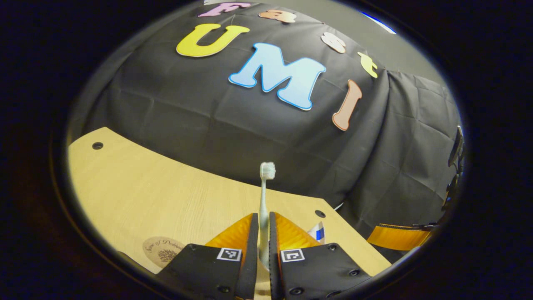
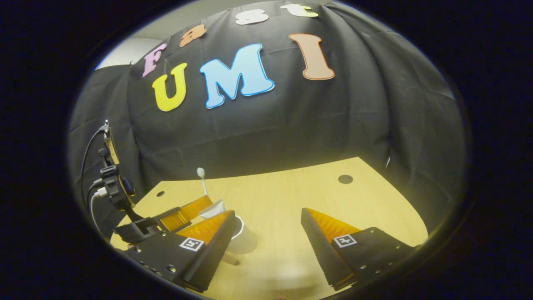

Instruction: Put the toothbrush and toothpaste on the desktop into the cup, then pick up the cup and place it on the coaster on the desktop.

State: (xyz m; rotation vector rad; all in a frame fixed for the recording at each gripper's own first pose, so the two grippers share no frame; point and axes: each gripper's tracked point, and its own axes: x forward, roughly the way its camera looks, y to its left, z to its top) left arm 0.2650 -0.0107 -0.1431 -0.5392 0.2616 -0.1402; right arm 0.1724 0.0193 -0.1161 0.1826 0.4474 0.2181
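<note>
In the left gripper view the toothbrush stands upright between the fingers above the table, with the coaster to its left and the toothpaste just right.

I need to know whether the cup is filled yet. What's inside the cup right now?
In the right gripper view, the toothpaste stands in the cup. The right gripper finger covers most of the cup, so its bottom can't be seen. The toothbrush is clamped in the left gripper.

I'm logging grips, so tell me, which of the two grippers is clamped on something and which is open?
The left gripper is clamped on the toothbrush, which stands bristles up between its fingers. The right gripper is open, fingers wide apart with nothing between them.
</note>
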